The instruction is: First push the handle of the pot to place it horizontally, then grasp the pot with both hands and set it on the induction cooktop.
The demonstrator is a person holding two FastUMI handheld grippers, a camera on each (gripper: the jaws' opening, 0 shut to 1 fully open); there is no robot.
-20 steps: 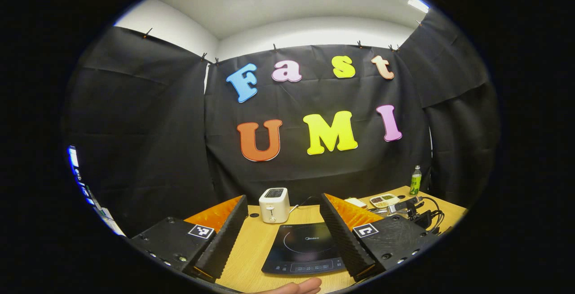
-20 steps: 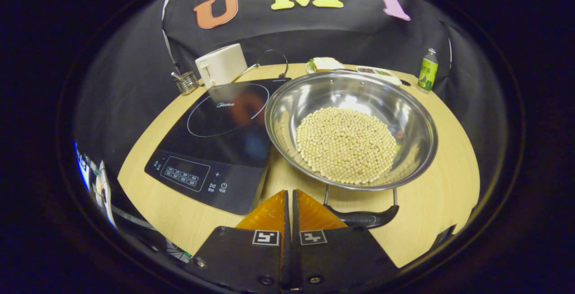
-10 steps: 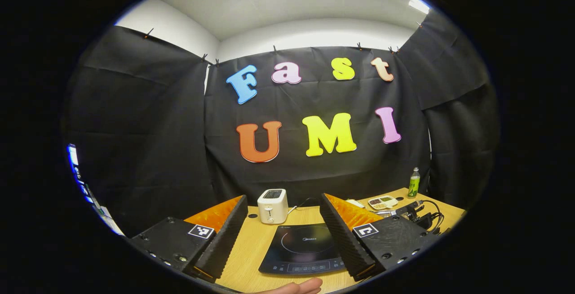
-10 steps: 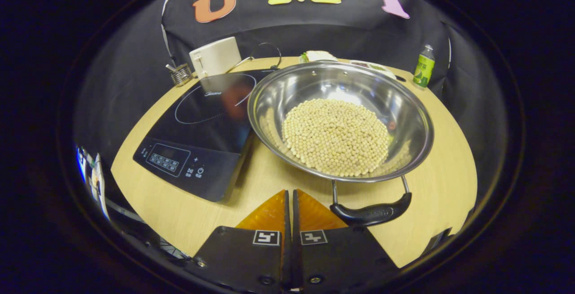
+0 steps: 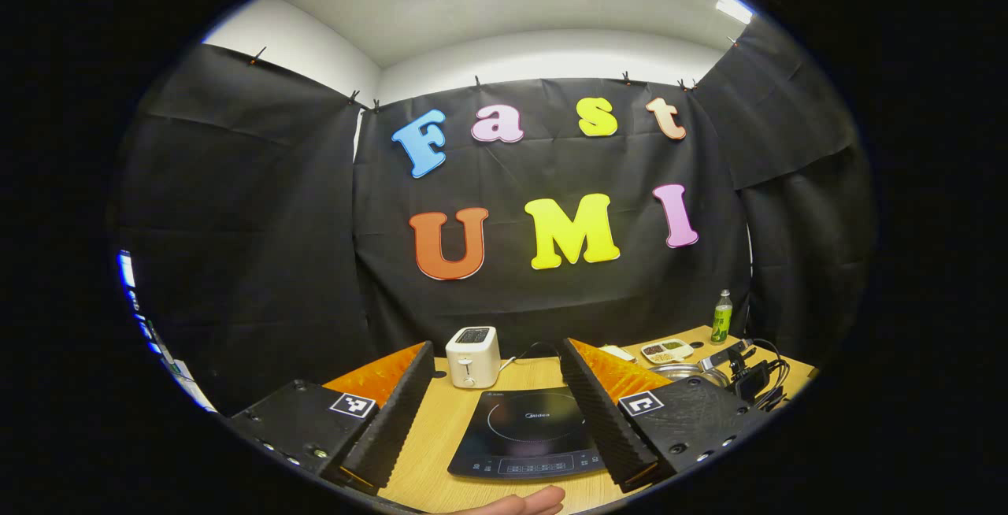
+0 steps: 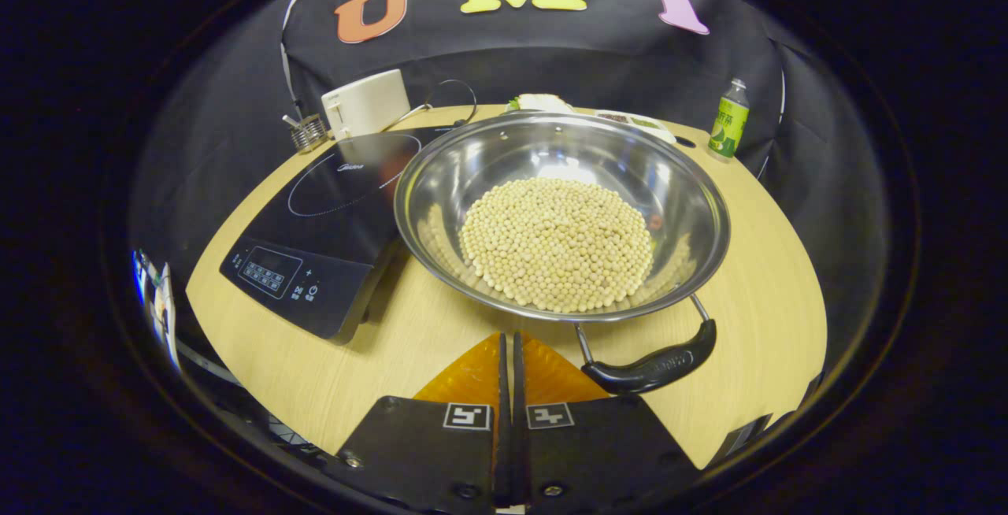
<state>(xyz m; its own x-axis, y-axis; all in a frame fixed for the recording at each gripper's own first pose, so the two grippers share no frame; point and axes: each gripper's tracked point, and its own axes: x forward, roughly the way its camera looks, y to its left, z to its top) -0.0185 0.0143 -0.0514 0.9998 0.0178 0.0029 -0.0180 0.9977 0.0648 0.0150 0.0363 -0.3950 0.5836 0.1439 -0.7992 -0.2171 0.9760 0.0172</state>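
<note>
Right gripper point(image 6: 508, 342) closed, empty, just left of the pot's handle point(image 6: 652, 365); pot point(image 6: 561, 216) of beans on surface beside cooktop point(image 6: 315, 208); left gripper point(image 5: 496, 389) open, aloft; nudge handle sideways with fingertips, slowly, avoiding spills.

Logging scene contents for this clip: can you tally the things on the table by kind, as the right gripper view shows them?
Cookware: 1, the pot holding beans
Appliances: 2, the induction cooktop and a toaster
Bottles: 1, a green bottle
Wire holders: 1, a small wire holder
Food dishes behind the pot: 2, partly hidden
Total: 7
</note>
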